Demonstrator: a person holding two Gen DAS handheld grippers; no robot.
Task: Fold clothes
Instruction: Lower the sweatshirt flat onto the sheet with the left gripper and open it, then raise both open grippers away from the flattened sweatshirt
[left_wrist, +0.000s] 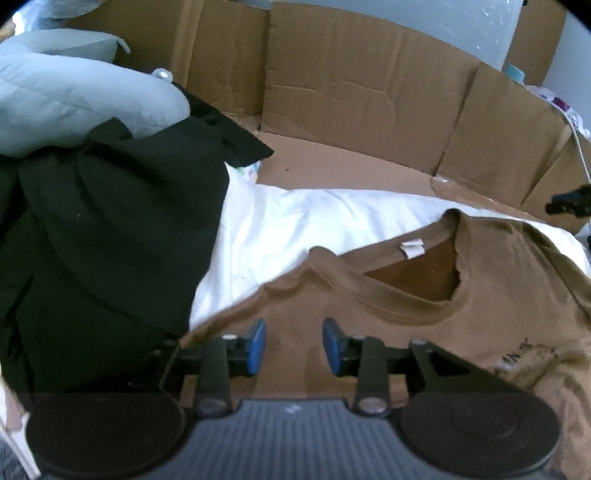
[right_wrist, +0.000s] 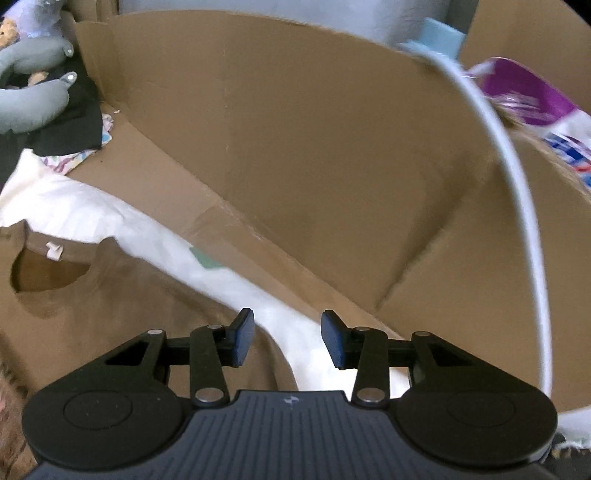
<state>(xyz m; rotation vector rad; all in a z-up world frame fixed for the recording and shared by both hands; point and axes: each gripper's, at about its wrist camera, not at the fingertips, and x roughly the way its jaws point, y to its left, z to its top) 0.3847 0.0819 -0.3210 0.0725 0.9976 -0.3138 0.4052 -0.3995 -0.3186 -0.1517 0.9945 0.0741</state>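
Note:
A brown T-shirt (left_wrist: 369, 295) lies spread out, collar and white neck tag facing up, on top of a white garment (left_wrist: 280, 229). My left gripper (left_wrist: 294, 345) stands open just over the shirt's left shoulder, blue pads apart with nothing between them. In the right wrist view the same brown T-shirt (right_wrist: 122, 306) fills the lower left and the white garment (right_wrist: 236, 284) runs diagonally beneath it. My right gripper (right_wrist: 287, 341) hangs open above the shirt's right edge and the white cloth, holding nothing.
A black garment heap (left_wrist: 96, 229) and a grey neck pillow (left_wrist: 62, 96) sit at the left. Cardboard walls (left_wrist: 332, 81) ring the work surface. A white cable (right_wrist: 524, 206) arcs down the right side, next to a purple-and-white packet (right_wrist: 532, 96).

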